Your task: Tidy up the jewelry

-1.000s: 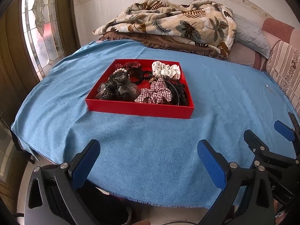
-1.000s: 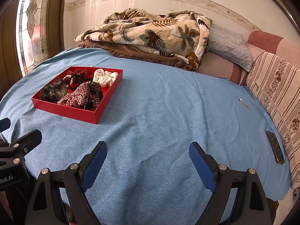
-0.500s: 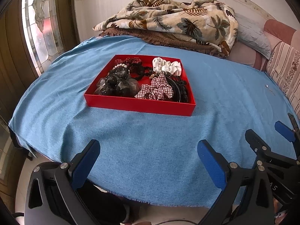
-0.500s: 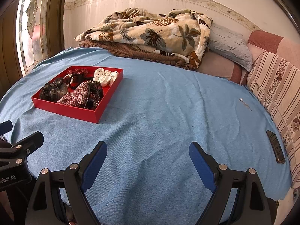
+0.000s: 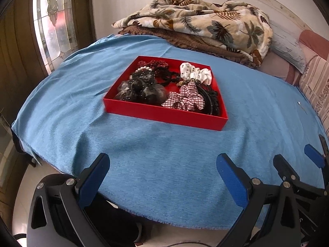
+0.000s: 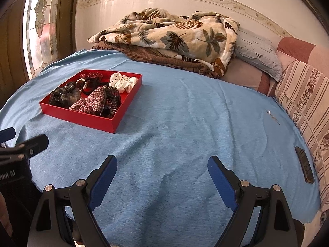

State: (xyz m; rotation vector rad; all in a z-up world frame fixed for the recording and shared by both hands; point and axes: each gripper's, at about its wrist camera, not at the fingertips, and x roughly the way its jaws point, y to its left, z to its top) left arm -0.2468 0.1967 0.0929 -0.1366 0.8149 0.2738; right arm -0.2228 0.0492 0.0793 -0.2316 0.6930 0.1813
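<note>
The red tray [image 5: 164, 116] sits toward the left edge of the blue bedspread [image 5: 164, 175], keeping its hair ties and bands gathered in one container. The checked scrunchie [image 5: 185, 99] lies nearest the front wall. The left gripper [image 5: 162, 170] and right gripper [image 6: 162, 170] hover at the near edge, jaws spread and empty, ready to reach in.

You have one red tray [image 5: 164, 116] holding one white dotted scrunchie [image 5: 195, 73], one plaid scrunchie [image 5: 185, 99] and one sheer black scrunchie [image 5: 139, 90]. You also have two blankets [image 6: 168, 35], one blue cloth [image 6: 185, 123] and two tongs.
</note>
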